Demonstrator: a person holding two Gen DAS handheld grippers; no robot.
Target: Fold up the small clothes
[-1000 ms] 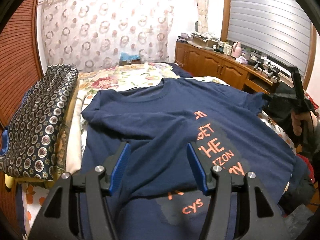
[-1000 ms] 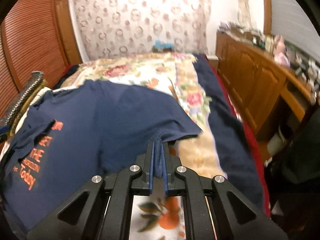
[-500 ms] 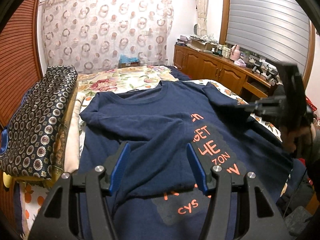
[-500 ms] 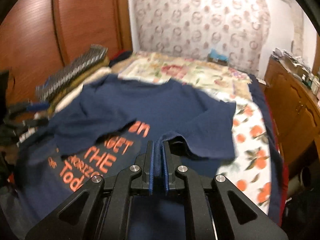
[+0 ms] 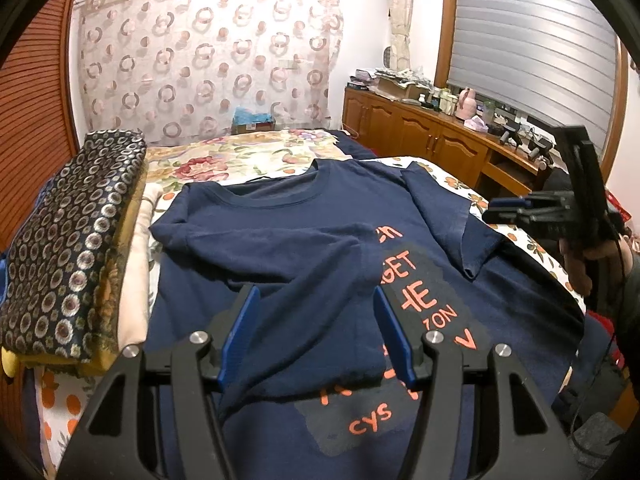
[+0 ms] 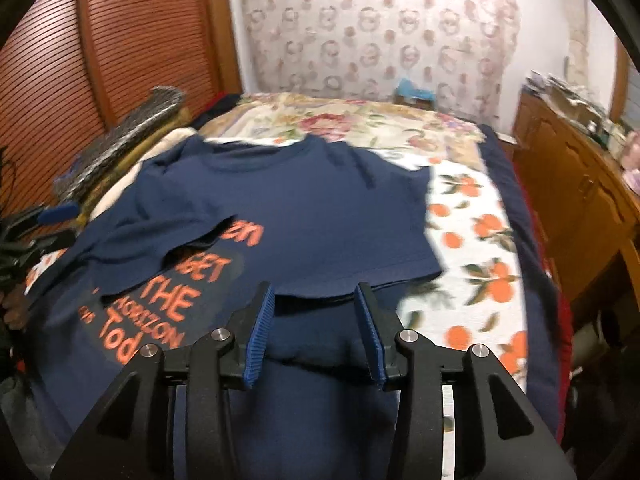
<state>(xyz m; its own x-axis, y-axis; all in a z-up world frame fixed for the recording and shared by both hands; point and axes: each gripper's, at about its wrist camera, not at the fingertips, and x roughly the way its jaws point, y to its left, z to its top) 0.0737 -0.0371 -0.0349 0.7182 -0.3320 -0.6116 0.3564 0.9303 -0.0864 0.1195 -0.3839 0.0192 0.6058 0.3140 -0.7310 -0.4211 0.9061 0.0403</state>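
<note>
Lay flat on the bed [image 5: 452, 178], collar away, navy T-shirt [image 5: 288, 240], both sleeves folded in; hovered half-open and empty over its left half, left gripper [image 5: 316, 336]; gaped after just letting go, right gripper [image 6: 316, 332], nearer the right sleeve hem.

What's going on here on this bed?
A person is folding a navy blue T-shirt with orange lettering spread on the floral bedspread. Both sleeves are already folded inward. The right hand-held gripper has just been opening, releasing the right sleeve. The left hand-held gripper hovers open over the left fold.
</note>
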